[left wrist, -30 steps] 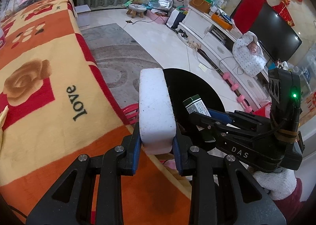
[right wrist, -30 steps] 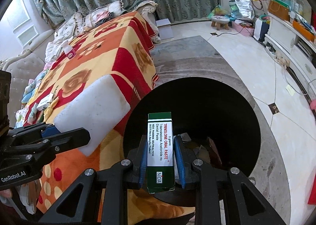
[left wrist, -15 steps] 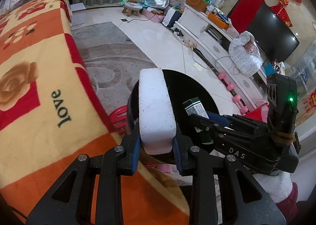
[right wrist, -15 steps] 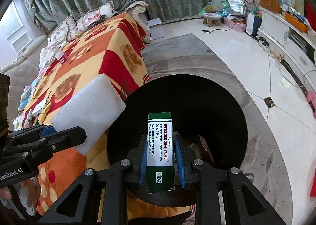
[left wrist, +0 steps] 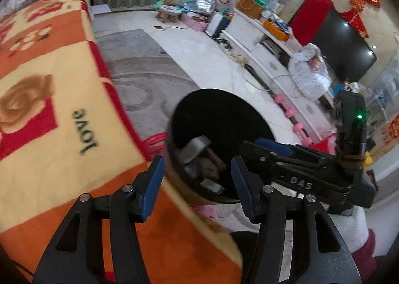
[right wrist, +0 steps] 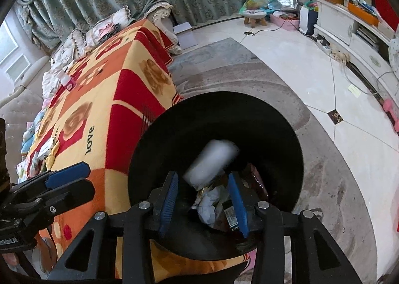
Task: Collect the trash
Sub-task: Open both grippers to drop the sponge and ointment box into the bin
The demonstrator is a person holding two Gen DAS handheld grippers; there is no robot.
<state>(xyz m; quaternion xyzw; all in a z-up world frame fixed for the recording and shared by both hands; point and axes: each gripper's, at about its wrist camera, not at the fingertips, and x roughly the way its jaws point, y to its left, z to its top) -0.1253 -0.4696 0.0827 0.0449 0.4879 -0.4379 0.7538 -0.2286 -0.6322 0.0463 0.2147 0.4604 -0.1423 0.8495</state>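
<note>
- The left gripper (left wrist: pixel 197 181) hangs over the near rim of the black bin (left wrist: pixel 251 114); its jaws have just been opening and stand spread, with nothing between them.
- The right gripper (right wrist: pixel 204 201) is above the same bin, its jaws also just opened and empty.
- A white foam block (right wrist: pixel 212 163), blurred, is inside the bin's mouth above crumpled trash (right wrist: pixel 209 205).
- A small box (left wrist: pixel 212 185) lies near the bin's bottom.
- The bin stands just right of the blanket-covered table (left wrist: pixel 49 109).
</note>
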